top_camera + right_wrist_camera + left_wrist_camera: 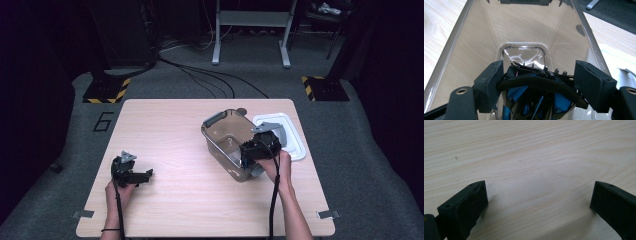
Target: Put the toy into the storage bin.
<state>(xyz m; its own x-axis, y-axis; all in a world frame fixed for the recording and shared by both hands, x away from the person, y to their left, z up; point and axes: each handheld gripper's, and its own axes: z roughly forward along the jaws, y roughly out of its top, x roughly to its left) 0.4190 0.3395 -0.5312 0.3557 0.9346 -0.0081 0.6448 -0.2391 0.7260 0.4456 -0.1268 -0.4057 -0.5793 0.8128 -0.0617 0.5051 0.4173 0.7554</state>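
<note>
A clear brownish plastic container (pixel 216 144) with grey end handles stands right of the table's middle. My right gripper (pixel 251 151) is at its near end, pointing into it. In the right gripper view the jaws of my right gripper (pixel 539 73) press on both ends of a black curved object with blue parts (pixel 536 100), held over the container's open inside (pixel 469 50). I cannot tell what the object is. My left gripper (pixel 146 176) rests low at the table's left, open, with bare wood between the jaws of this left gripper (pixel 537 195).
A white lid (pixel 294 137) lies flat just right of the container, near the table's right edge. The wooden table (pixel 185 200) has bare room between the two hands. Cables and stand feet lie on the floor beyond the table.
</note>
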